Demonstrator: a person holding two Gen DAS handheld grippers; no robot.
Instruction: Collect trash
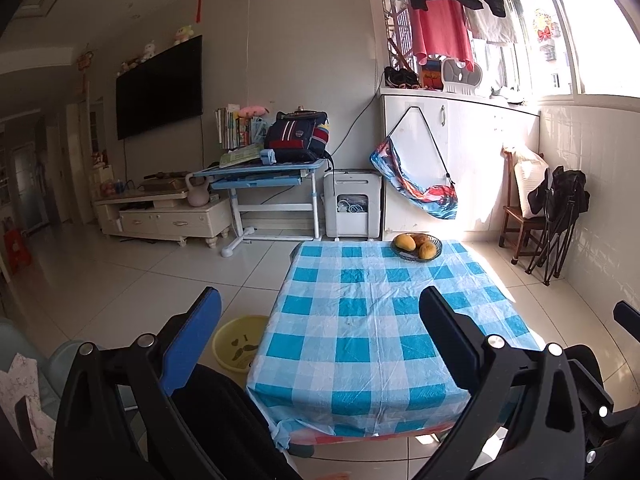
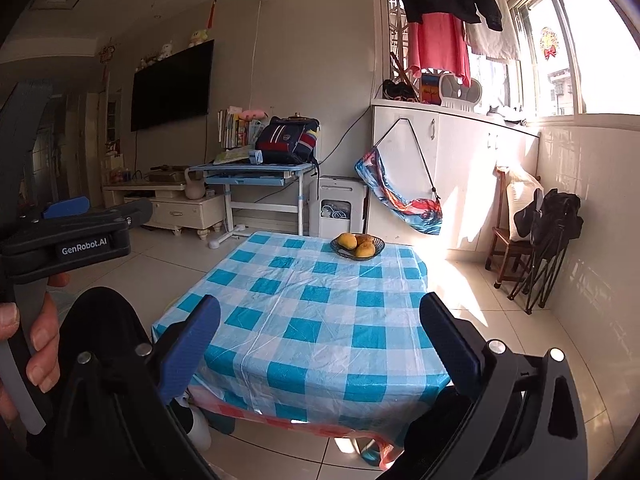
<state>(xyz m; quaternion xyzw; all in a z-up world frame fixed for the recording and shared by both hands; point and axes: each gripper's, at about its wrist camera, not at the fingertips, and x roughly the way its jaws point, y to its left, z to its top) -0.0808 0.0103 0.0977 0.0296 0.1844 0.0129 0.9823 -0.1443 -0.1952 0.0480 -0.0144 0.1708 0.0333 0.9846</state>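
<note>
Both the left gripper (image 1: 320, 340) and right gripper (image 2: 320, 344) hang with fingers spread wide, holding nothing, over the low table in blue-and-white checked plastic cloth (image 1: 360, 320). No trash shows on it; only a dark glass bowl of yellow-orange fruit (image 1: 417, 247) at its far edge. A yellow plastic basin (image 1: 236, 344) sits on the floor just left of the table.

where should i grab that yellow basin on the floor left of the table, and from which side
Take the yellow basin by its rim, on the open floor side away from the table. It sits upright with its mouth up, so a thin rim edge is exposed, while the tablecloth crowds its right side. The left hand-held gripper is open and nearest; come down from above with one finger inside.
</note>
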